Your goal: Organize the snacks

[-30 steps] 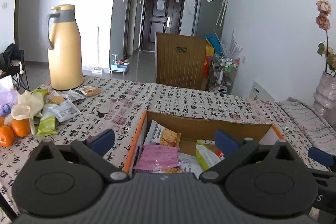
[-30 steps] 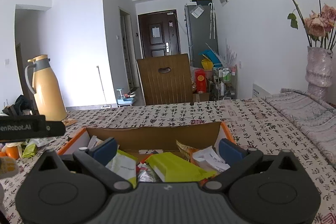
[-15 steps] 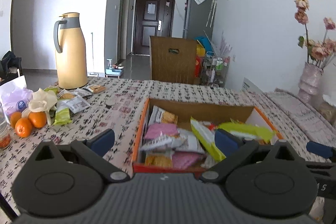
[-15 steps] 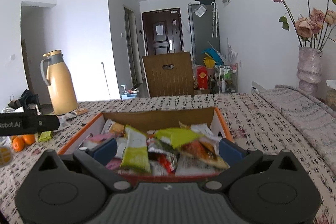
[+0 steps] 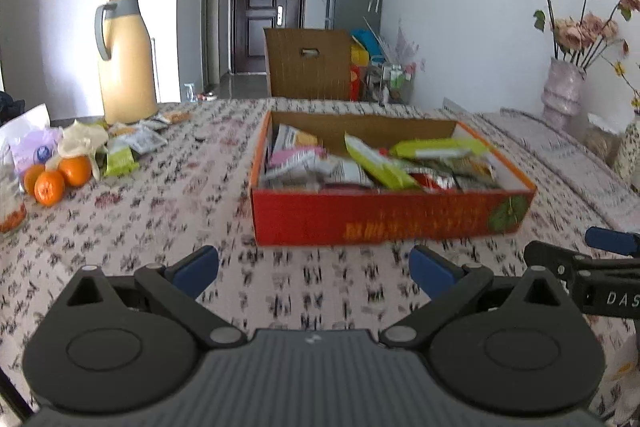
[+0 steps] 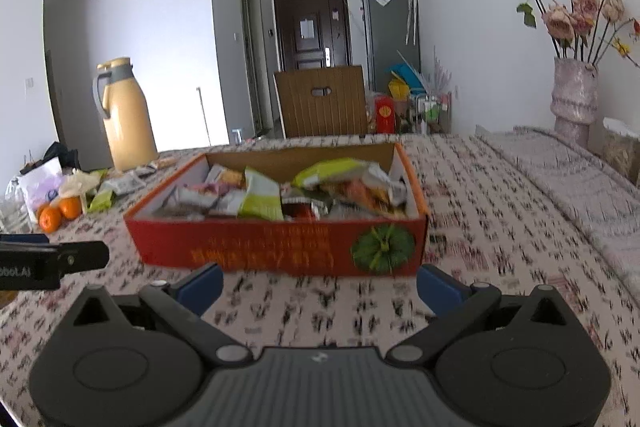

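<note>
Both hand-held grippers pulled back from snack box, jaws spread, empty

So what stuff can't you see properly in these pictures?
- Yellow print on the red cardboard snack box: blurred in both views, unreadable.
- Packets at the box's bottom: buried under the lime-green packet and others.
- Clear jar: cut off by the left view's edge.
- Small wrappers beside the tan thermos jug: too small to identify.
</note>
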Action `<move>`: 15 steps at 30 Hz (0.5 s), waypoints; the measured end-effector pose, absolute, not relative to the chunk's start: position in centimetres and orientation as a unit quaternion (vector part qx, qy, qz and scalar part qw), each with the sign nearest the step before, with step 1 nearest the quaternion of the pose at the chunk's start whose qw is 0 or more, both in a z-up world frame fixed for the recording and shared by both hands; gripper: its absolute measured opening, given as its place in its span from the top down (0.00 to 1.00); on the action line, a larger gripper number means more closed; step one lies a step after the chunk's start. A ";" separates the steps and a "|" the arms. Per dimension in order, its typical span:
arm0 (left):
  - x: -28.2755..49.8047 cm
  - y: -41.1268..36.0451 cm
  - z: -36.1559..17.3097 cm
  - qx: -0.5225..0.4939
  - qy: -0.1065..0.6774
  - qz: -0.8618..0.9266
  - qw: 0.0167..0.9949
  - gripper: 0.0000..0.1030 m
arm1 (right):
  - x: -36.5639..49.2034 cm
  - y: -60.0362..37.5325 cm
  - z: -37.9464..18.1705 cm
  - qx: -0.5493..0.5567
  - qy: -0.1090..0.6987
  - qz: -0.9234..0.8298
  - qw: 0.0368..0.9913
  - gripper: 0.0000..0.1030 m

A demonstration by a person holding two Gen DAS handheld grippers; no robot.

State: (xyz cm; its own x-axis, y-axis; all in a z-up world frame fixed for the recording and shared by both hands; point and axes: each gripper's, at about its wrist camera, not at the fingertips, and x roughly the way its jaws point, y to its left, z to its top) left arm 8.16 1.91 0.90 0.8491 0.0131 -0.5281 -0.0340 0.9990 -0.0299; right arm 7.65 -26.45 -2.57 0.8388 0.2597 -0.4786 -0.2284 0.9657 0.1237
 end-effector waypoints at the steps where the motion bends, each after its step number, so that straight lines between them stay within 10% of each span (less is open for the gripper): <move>1: 7.9 1.9 0.7 -0.017 0.278 0.012 0.960 0.00 | 7.4 -26.5 -2.8 0.031 0.258 0.128 0.957 0.00; 15: 6.5 2.4 -1.2 -0.025 0.306 0.005 0.952 0.00 | 5.7 -26.6 -4.5 0.030 0.284 0.129 0.950 0.00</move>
State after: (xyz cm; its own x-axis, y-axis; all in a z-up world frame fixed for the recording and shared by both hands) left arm 6.49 2.40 -1.17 0.8124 -0.0058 -0.5831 -0.0249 0.9987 -0.0446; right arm 5.68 -26.56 -4.45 0.8052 0.2612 -0.5324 -0.2270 0.9651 0.1303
